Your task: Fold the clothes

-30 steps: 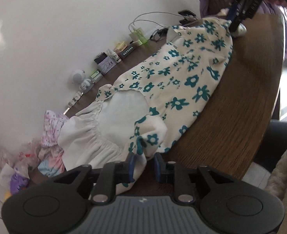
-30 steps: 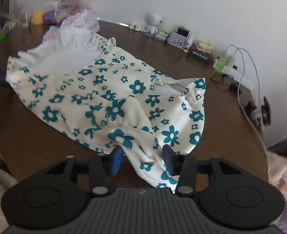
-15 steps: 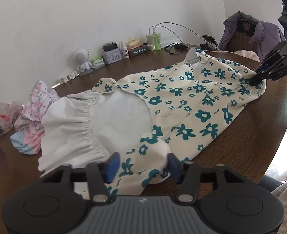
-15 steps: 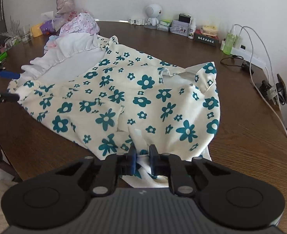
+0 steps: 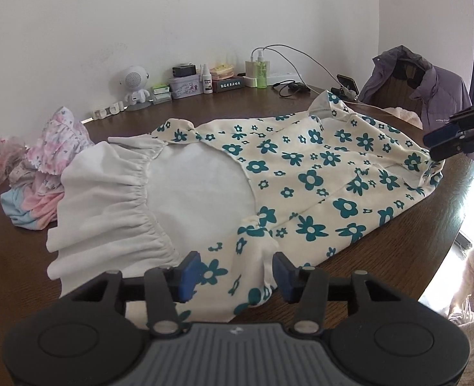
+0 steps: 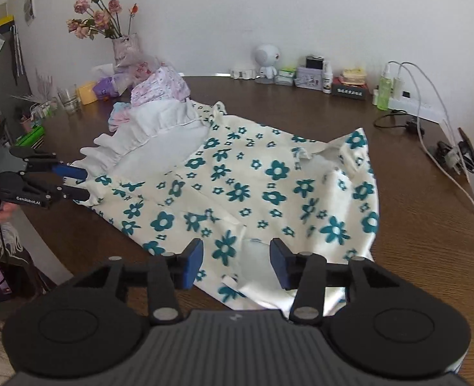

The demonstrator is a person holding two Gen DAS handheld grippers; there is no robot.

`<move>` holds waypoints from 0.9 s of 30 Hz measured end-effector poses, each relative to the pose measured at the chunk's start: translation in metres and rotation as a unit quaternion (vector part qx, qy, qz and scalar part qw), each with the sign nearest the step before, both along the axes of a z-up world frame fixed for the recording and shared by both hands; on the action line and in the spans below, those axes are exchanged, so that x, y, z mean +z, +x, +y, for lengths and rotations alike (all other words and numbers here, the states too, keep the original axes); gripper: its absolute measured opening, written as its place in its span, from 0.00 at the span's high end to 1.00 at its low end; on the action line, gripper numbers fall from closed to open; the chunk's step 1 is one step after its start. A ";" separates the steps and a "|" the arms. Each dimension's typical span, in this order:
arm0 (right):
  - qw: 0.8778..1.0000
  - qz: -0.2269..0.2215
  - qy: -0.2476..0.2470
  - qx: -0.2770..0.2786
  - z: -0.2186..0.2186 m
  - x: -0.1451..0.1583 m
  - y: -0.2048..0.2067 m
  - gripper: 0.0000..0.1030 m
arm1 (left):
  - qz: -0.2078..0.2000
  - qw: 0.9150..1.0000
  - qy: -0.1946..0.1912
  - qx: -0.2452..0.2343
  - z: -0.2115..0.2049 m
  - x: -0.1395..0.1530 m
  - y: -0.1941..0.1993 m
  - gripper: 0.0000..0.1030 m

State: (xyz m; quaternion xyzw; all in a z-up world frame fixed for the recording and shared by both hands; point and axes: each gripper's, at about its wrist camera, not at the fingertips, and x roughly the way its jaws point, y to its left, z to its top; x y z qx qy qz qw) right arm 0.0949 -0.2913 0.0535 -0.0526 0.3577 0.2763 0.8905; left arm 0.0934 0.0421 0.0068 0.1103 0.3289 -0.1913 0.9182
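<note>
We have the floral dress (image 5: 317, 186) spread across the round wooden table (image 5: 414, 257), its white ruffled collar (image 5: 114, 199) toward the left end and its hem toward the right, near the table's edge. Our left gripper (image 5: 233, 275) sits at the near sleeve with its fingers (image 5: 187, 273) spread wide; cloth lies between them but is not pinched. Our right gripper (image 6: 235, 265) is released in the same way, its fingers (image 6: 193, 265) straddling the hem corner without closing on it.

We judge the dress light and limp: thin knit or cotton that drapes, wrinkles and slides readily on the polished wood. It will not hold a shape, so a single pinch point will let the rest sag and drag. The gathered collar is thicker and should give a firmer bite than the flat skirt. For a clean fold we would take it at two matching points along one edge, the shoulder seam by the sleeve and the hem corner, pinching both layers and lifting together. The pile of pink clothes (image 5: 44, 167) just beside the collar could snag.
</note>
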 end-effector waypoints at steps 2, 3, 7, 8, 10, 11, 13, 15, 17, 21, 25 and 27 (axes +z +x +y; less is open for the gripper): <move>1.000 0.023 -0.015 0.009 0.017 -0.014 0.016 0.55 | 0.000 1.000 0.000 -0.003 -0.002 0.000 0.001 0.53; 0.999 0.036 -0.022 0.007 0.024 -0.024 0.025 0.55 | 0.000 1.000 0.001 -0.005 -0.004 0.000 0.002 0.53; 0.997 0.071 -0.016 -0.029 0.034 -0.050 0.051 0.71 | -0.005 1.000 0.018 -0.005 -0.012 -0.005 0.004 0.61; 0.996 0.081 -0.009 -0.027 0.034 -0.052 0.052 0.79 | -0.003 1.000 0.015 -0.006 -0.011 -0.007 0.005 0.82; 0.994 0.104 0.029 -0.009 0.029 -0.048 0.051 0.97 | 0.015 1.000 -0.009 -0.018 -0.007 -0.006 0.006 0.96; 0.993 0.109 0.041 0.006 0.026 -0.043 0.045 0.97 | 0.013 1.000 -0.015 -0.021 -0.004 -0.005 0.005 0.96; 0.990 0.118 0.066 0.028 0.020 -0.033 0.034 0.97 | 0.008 0.999 -0.021 -0.023 0.001 -0.001 0.002 0.96; 0.986 0.132 0.091 0.038 0.010 -0.024 0.025 0.97 | 0.006 1.000 -0.019 -0.019 0.006 0.000 0.001 0.96; 0.984 0.145 0.094 0.038 0.003 -0.025 0.019 0.97 | 0.008 1.000 -0.016 -0.014 0.011 -0.001 0.001 0.96; 0.981 0.178 0.071 0.035 0.001 -0.048 0.010 0.97 | 0.012 1.000 -0.002 -0.020 0.013 -0.002 0.000 0.96; 0.980 0.169 0.097 0.025 -0.002 -0.053 0.008 0.88 | 0.014 1.000 0.000 -0.021 0.013 0.000 -0.003 0.72; 0.983 0.155 0.096 0.021 0.002 -0.053 0.011 0.75 | 0.009 1.000 0.009 -0.020 0.011 0.000 -0.003 0.54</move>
